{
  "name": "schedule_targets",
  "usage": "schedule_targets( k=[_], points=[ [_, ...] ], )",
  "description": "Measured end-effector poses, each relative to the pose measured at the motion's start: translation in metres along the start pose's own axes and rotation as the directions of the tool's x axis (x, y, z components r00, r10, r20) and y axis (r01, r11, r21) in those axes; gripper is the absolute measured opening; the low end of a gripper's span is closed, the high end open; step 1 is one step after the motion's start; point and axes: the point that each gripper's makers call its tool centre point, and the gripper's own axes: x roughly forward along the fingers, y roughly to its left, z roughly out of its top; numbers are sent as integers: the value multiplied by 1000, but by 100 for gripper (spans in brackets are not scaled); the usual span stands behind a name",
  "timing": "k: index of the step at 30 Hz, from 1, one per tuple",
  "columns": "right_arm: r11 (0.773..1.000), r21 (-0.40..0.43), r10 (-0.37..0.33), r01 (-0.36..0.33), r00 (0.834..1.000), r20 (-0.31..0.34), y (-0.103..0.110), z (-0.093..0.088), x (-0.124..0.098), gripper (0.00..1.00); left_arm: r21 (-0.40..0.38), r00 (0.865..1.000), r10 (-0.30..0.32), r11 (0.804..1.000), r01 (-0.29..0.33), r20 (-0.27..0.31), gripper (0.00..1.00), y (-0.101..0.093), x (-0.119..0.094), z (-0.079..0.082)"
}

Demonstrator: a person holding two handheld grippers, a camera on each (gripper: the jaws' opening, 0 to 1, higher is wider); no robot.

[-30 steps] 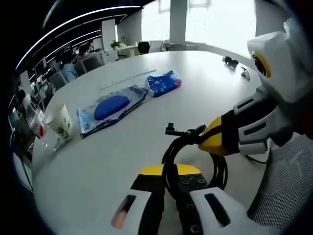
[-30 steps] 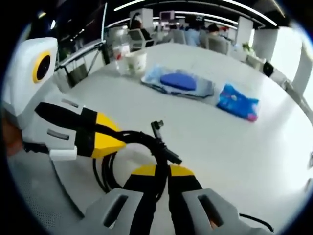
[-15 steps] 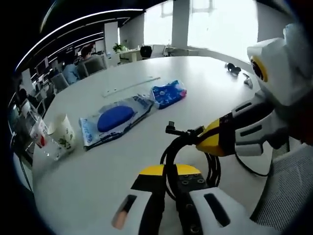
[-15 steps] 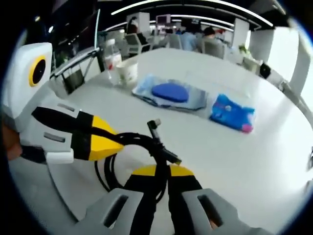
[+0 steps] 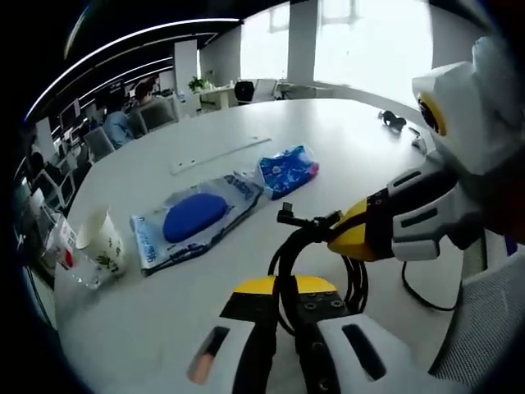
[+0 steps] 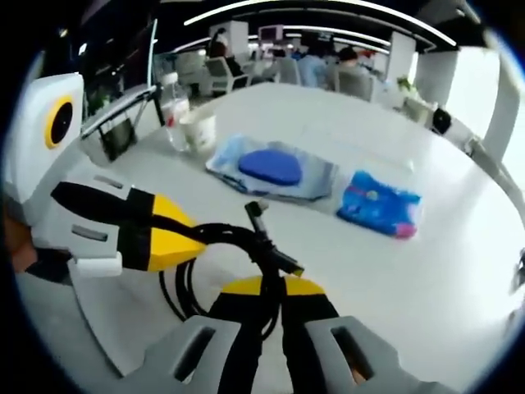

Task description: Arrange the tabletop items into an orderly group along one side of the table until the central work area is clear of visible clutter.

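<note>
1. Left gripper (image 5: 283,300): jaws clamped on the coiled black cable (image 5: 287,254), above the near table (image 5: 344,139) edge.
2. Right gripper (image 6: 275,295): jaws pinched on the same cable (image 6: 238,238), meeting the left one there.
3. Beyond: clear pouch with a blue pad (image 5: 193,217), blue packet (image 5: 287,168) just beside it.
4. Paper cup (image 5: 100,242) and bottle (image 6: 172,111) near the far edge.

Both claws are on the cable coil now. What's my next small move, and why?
Probably carry the cable toward the pouch, blue pack and cup and set it beside them. The left claw and right claw both pinch the coil, which hangs clear of that row, and the other items already line one side of the table.
</note>
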Motion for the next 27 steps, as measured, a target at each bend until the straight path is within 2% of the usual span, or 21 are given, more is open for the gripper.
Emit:
schedule_targets(
  k=[9, 27],
  points=[
    [999, 32, -5, 5, 1000, -12, -16, 0, 7, 3, -9, 1000, -13, 1000, 13, -1, 4, -1, 16, 6],
    [997, 73, 2, 2, 999, -54, -28, 0, 29, 3, -19, 999, -18, 1000, 17, -26, 4, 10, 40, 8]
  ],
)
